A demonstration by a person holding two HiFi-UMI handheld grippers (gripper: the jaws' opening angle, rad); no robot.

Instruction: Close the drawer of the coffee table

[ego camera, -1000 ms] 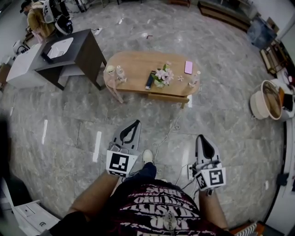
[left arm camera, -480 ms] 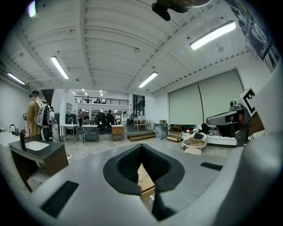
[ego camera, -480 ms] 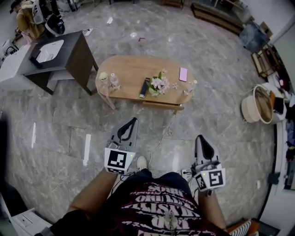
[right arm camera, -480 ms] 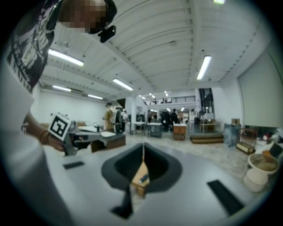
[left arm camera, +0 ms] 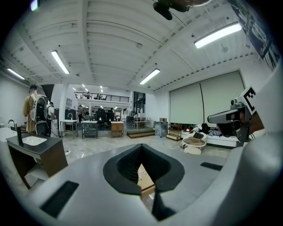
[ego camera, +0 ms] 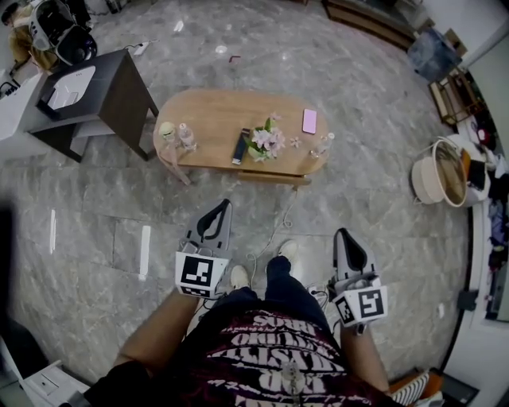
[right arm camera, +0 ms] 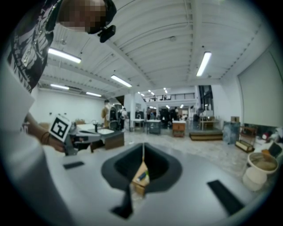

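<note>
The oval wooden coffee table (ego camera: 215,111) stands on the marble floor ahead of me. Its drawer (ego camera: 272,177) shows as a pale wooden strip jutting from under the near edge. On top are a flower bunch (ego camera: 266,141), a dark remote (ego camera: 238,147), a pink phone (ego camera: 308,121) and small bottles (ego camera: 184,136). My left gripper (ego camera: 225,204) and right gripper (ego camera: 342,234) are held out level, well short of the table, both shut and empty. In the left gripper view the shut jaws (left arm camera: 142,148) frame a slice of the table (left arm camera: 144,180). The right gripper view (right arm camera: 143,145) shows the same.
A dark side table with a white basin (ego camera: 95,91) stands left of the coffee table. A round tub (ego camera: 440,171) sits at the right. A white cable (ego camera: 280,226) trails over the floor between me and the table. A person with a backpack (ego camera: 44,24) is far left.
I have walked on: one foot has swung ahead, and both shut grippers have moved with me. The coffee table has slid left in the head view.
</note>
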